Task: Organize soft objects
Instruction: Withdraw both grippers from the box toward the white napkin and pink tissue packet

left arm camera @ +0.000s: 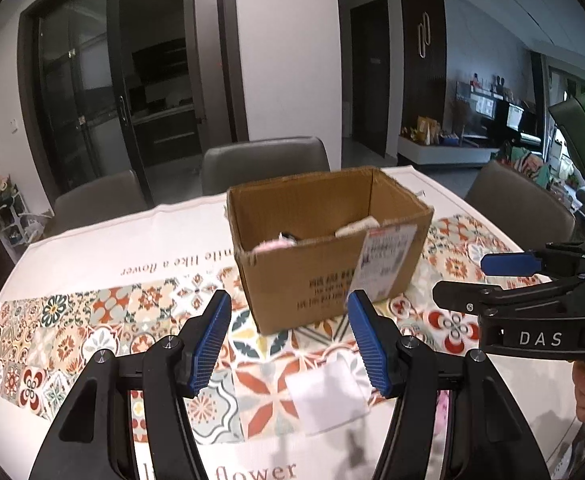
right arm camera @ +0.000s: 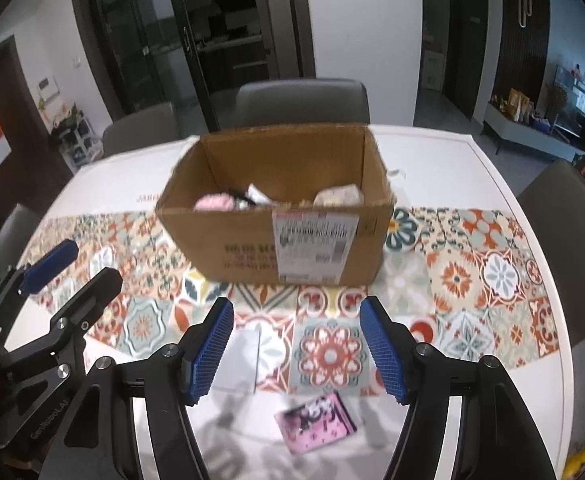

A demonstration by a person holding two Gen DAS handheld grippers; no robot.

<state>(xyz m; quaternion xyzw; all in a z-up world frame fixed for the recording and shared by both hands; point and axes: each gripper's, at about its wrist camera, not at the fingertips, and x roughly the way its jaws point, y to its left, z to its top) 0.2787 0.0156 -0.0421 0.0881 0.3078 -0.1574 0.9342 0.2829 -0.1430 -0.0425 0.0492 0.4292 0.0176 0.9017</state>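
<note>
- Both sets of tongs gape apart, holding nothing: left tongs (left arm camera: pixel 288 344), right tongs (right arm camera: pixel 296 348).
- Ahead of them, the cardboard box (right arm camera: pixel 252 248) already has soft items inside.
- 2 remain on the table (right arm camera: pixel 492 152): white pouch (left arm camera: pixel 328 400) beneath the left tongs, pink packet (right arm camera: pixel 316 420) beneath the right tongs.

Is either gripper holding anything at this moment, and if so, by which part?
Nothing is held. The left gripper and right gripper are both open and empty above the table, short of the cardboard box.

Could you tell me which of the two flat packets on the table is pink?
The pink packet, nearest the right tongs; the white packet lies left of it.
</note>
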